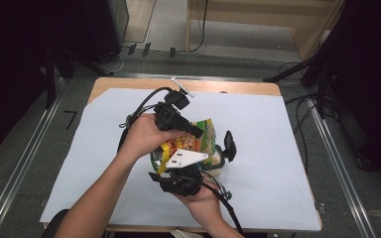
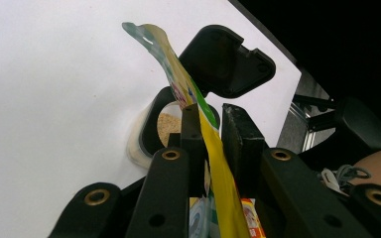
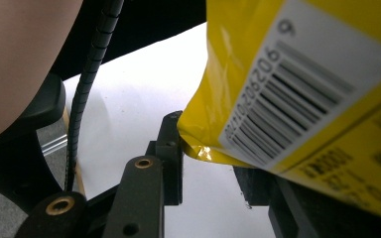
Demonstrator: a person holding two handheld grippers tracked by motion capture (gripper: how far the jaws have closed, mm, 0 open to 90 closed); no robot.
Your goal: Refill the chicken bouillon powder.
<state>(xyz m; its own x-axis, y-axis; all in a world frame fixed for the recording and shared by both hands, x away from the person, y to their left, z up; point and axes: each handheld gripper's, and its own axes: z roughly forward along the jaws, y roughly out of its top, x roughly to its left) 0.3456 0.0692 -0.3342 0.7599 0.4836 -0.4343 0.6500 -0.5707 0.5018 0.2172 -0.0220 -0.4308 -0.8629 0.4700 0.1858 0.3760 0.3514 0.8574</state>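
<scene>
1. The left gripper (image 1: 197, 132) sits just left of the table's middle, held in the person's left hand (image 1: 146, 135), and reaches rightward onto the top of a yellow snack bag (image 1: 191, 144).
2. In the left gripper view its two black jaws are clamped on the thin upper edge of the bag (image 2: 213, 144); the film runs up between them and curls over at the top.
3. The bag is at the middle of the white sheet (image 1: 278, 148) that covers the table, held up between the two grippers, over a clear container (image 1: 217, 166).
4. In the left gripper view the container (image 2: 151, 134) stands on the sheet just beyond the jaws, with pale brown crumbs inside and its black lid (image 2: 228, 62) flipped up.
5. The right gripper (image 1: 178, 171), held in the right hand (image 1: 201, 201), comes up from the near side under the bag, its grey plate lying against the bag's lower part.
6. In the right gripper view the bag's barcode corner (image 3: 287, 94) lies between the jaws; one jaw touches the folded edge, the other is hidden behind the bag, so whether they grip it I cannot tell.
</scene>
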